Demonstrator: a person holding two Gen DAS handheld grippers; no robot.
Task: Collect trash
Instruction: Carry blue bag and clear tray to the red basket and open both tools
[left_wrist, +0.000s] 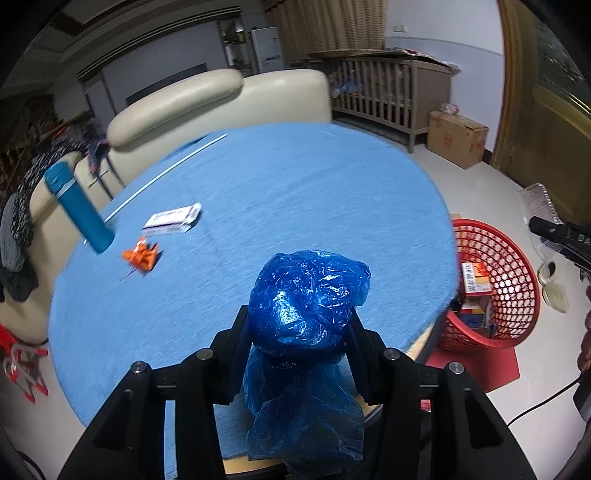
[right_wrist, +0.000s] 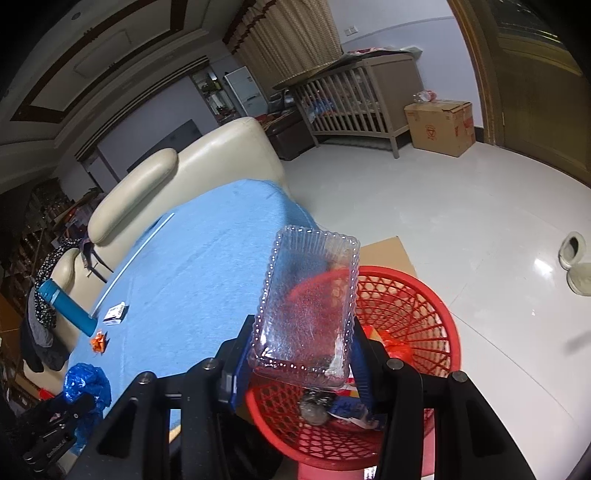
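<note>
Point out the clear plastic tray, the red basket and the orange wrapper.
clear plastic tray (right_wrist: 308, 299): right wrist view, middle of its base.
red basket (right_wrist: 424, 314): right wrist view, inner lattice wall.
orange wrapper (left_wrist: 142, 256): left wrist view, crumpled middle.

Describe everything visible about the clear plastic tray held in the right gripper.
The clear plastic tray is a rectangular, transparent container with a scalloped rim, thin and glossy, apparently empty. The right gripper clamps its near end between both fingers, holding it tilted up above the red basket, beside the blue table's edge.
</note>
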